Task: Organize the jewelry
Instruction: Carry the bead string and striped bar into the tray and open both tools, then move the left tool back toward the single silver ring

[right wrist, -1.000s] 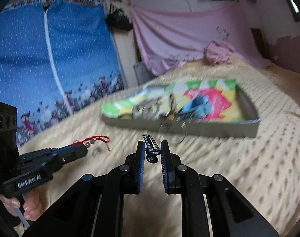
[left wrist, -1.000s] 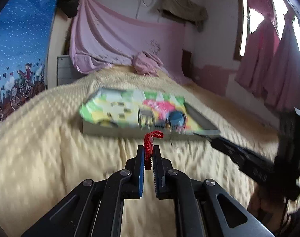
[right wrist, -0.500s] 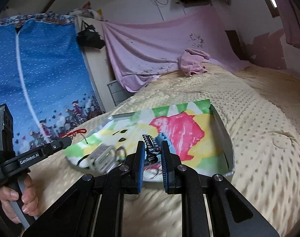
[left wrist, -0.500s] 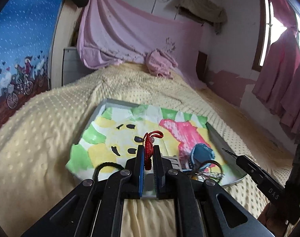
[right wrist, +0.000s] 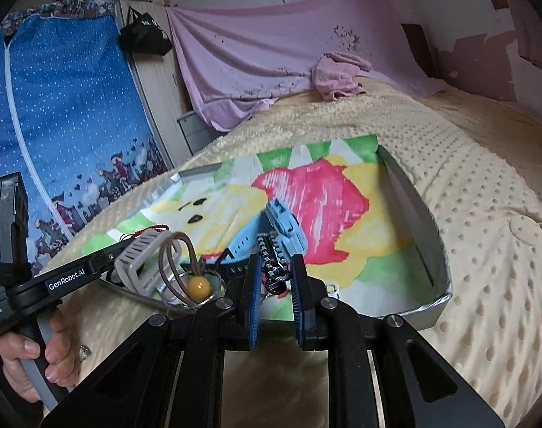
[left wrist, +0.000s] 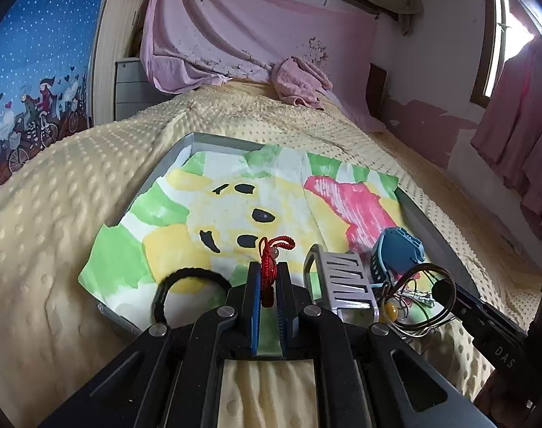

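A grey tray (left wrist: pixel 171 158) lined with a bright painted sheet lies on the yellow bedspread. My left gripper (left wrist: pixel 269 267) is shut on a red cord bracelet (left wrist: pixel 271 249), held over the tray's near edge. My right gripper (right wrist: pixel 275 264) is shut on a black-and-white chain bracelet (right wrist: pixel 271 249) above the tray (right wrist: pixel 413 210). In the tray lie a blue watch (left wrist: pixel 395 253), a silver link band (left wrist: pixel 345 281), a black hair tie (left wrist: pixel 185 281) and thin wire bangles (left wrist: pixel 426 299) with a yellow bead (right wrist: pixel 198 286). The left gripper (right wrist: pixel 124 244) shows beside the silver band (right wrist: pixel 142 260).
A person's hand (right wrist: pixel 31 356) holds the left gripper's handle. The right gripper (left wrist: pixel 449 294) reaches in from the right of the left wrist view. The bumpy bedspread (right wrist: pixel 485 214) surrounds the tray. A crumpled pink cloth (left wrist: pixel 299 82) lies at the far end of the bed, and a blue curtain (right wrist: pixel 67 107) hangs on the left.
Both grippers have come forward from the bedspread to the tray's near edge, so the tray looms larger. The red cord and the chain bracelet stay gripped.
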`<state>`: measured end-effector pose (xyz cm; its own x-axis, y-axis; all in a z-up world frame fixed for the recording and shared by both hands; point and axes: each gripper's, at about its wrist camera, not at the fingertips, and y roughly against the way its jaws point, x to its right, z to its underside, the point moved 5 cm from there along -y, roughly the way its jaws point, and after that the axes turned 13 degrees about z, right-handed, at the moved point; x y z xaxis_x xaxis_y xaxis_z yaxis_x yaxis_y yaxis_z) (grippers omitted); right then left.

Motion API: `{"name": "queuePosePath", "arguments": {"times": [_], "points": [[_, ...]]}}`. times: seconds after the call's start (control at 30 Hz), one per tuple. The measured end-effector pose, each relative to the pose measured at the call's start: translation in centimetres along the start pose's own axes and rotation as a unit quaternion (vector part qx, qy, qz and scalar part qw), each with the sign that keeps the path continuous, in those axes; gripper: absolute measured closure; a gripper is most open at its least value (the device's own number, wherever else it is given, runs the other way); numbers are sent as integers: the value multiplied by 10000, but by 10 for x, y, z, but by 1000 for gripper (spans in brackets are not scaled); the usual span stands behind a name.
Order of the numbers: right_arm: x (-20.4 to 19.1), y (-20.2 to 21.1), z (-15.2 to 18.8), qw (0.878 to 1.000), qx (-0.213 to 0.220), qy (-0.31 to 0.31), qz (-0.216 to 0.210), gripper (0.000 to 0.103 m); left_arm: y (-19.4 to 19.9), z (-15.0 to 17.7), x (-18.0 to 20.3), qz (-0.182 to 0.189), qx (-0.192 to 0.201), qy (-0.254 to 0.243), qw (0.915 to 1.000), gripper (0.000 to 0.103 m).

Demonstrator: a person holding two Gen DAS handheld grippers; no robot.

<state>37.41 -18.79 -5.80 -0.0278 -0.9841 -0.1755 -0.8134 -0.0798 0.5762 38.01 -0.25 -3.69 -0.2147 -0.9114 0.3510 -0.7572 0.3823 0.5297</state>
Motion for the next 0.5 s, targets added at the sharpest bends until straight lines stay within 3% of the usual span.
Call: {"name": "queuePosePath", "arguments": {"times": [0.2, 0.33, 0.5], "points": [[-1, 2, 1, 10000, 41, 48, 38, 87, 5, 3, 2, 68, -13, 24, 10000, 94], [0, 12, 3, 9997, 221, 85, 69, 67, 13, 4, 3, 105, 81, 57, 9999, 74], [4, 30, 2, 9985, 544, 50, 102, 66, 33, 9, 2, 106, 405, 172, 9990, 52]]}}
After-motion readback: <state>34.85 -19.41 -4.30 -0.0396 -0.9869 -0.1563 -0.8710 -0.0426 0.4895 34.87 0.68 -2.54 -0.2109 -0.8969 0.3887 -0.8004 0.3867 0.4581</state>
